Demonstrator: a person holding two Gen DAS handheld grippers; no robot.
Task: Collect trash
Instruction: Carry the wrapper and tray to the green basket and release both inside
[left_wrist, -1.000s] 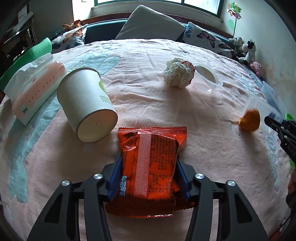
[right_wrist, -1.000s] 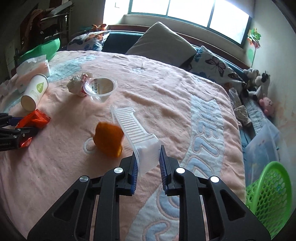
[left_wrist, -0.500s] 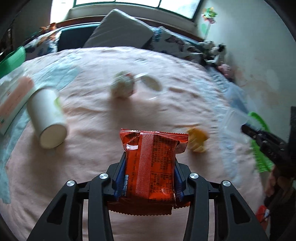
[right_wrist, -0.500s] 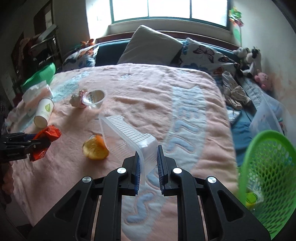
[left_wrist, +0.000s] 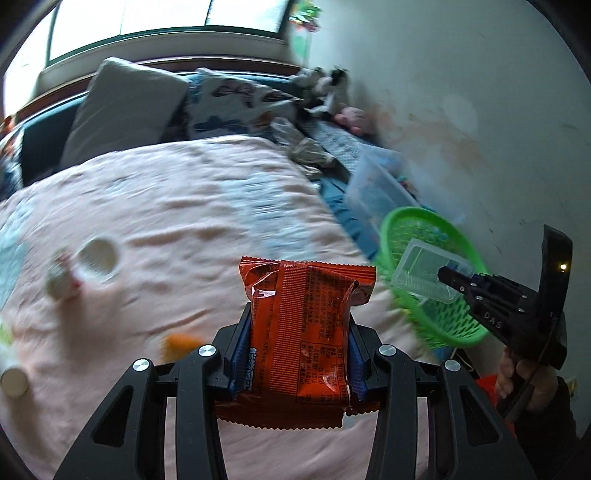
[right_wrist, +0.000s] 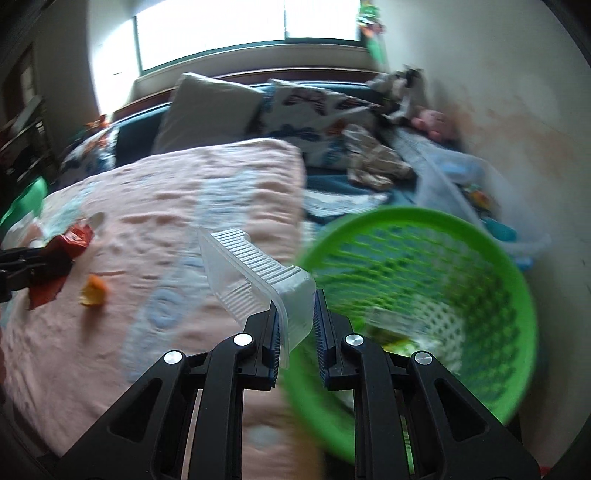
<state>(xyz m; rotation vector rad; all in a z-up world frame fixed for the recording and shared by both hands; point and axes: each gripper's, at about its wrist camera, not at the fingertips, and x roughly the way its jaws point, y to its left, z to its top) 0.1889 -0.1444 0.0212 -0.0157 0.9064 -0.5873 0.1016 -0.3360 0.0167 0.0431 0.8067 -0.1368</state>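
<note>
Trash is partly picked up: in the left wrist view the left gripper (left_wrist: 299, 354) squeezes a red snack bag (left_wrist: 303, 332) above the bed (left_wrist: 184, 206), where bits lie. In the right wrist view the right gripper (right_wrist: 295, 332) pinches a clear plastic tray (right_wrist: 258, 273) by the green basket (right_wrist: 424, 295), not dropped yet.

left gripper (left_wrist: 300, 341): showing black skeletal linkage arms with triangular cut-outs, four round silver screws, blue ribbed pads | right gripper (right_wrist: 295, 334): showing the same black frame, silver screws, blue ribbed pads; bearing white "DAS" lettering and a small amber light, seen from the left wrist | hand (left_wrist: 526, 380): wearing a dark sleeve
</note>
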